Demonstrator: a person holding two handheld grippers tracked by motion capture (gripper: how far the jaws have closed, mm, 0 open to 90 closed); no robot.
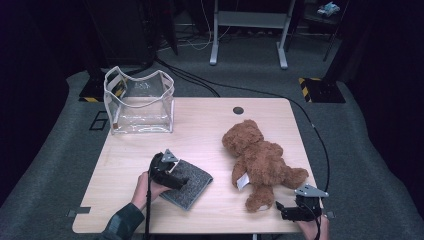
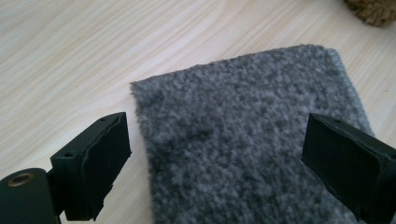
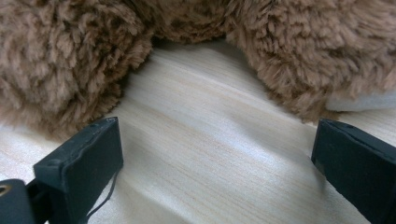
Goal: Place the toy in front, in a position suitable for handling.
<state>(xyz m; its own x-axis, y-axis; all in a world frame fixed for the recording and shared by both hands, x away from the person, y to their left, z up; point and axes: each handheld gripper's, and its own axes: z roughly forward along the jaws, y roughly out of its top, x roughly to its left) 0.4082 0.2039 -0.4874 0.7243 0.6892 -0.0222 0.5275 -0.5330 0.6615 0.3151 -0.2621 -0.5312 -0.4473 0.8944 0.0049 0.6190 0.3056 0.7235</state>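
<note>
A folded grey cloth (image 1: 189, 183) lies on the wooden table (image 1: 200, 130) at the front left. My left gripper (image 1: 181, 181) hovers over it, open, and in the left gripper view the cloth (image 2: 247, 149) spans the gap between the two jaws. A brown teddy bear (image 1: 260, 162) lies on its back at the right. My right gripper (image 1: 281, 210) is open near the front edge, just in front of the bear's legs (image 3: 60, 60). Bare wood (image 3: 201, 154) shows between its jaws.
A clear plastic bag (image 1: 140, 102) with white trim stands open at the table's back left. A round cable hole (image 1: 238, 110) sits at the back edge. Black cables (image 1: 320, 145) run across the grey floor beside the table's right side.
</note>
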